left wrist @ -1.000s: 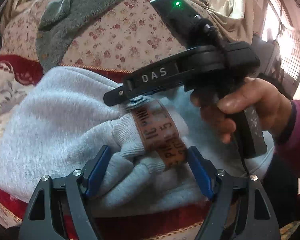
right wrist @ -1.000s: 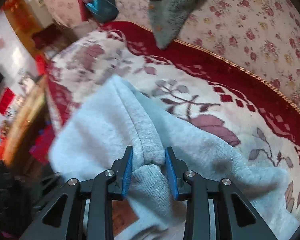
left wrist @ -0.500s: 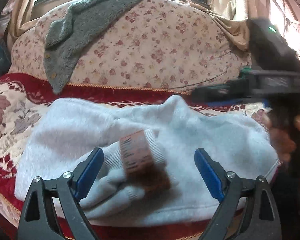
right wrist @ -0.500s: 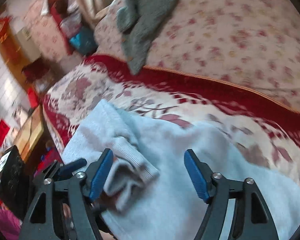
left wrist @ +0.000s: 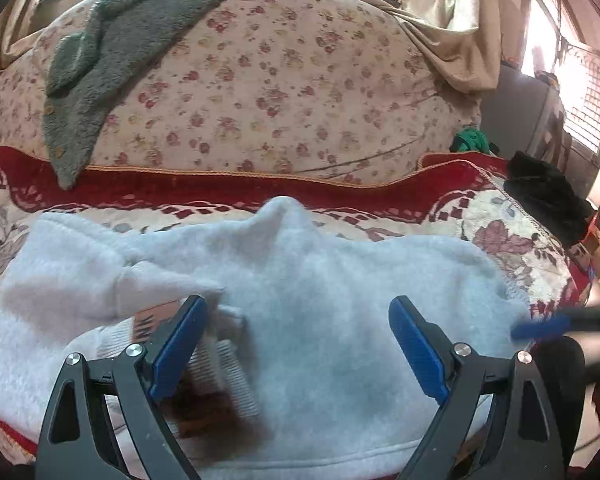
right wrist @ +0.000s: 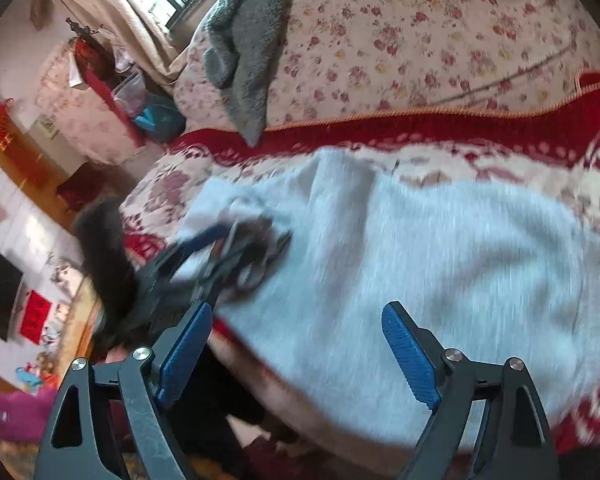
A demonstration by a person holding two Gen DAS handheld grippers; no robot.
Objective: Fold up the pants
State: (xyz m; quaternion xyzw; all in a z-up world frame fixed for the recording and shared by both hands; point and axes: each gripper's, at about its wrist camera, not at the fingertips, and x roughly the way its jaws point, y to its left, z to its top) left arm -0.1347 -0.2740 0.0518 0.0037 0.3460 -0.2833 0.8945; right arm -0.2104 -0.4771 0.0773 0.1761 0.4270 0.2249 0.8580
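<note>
The light grey fleece pants [left wrist: 320,300] lie folded in a thick bundle on the red floral sofa cover, also in the right wrist view [right wrist: 420,264]. A ribbed cuff with a brown label [left wrist: 152,318] pokes out at the bundle's left. My left gripper [left wrist: 296,344] is open and empty, just above the bundle's near edge. My right gripper [right wrist: 296,348] is open and empty, over the bundle's near edge. The left gripper appears blurred in the right wrist view [right wrist: 220,256], over the cuff end.
A floral cushion back [left wrist: 280,92] rises behind, with a dark grey fleece garment [left wrist: 112,52] draped over it. A black item [left wrist: 548,196] and a green one [left wrist: 470,140] lie at the sofa's right end. The sofa's front edge is just below the bundle.
Both grippers let go of the pants and opened wide. The cuff dropped onto the bundle. Both grippers pulled back, the right one swinging away to the right.
</note>
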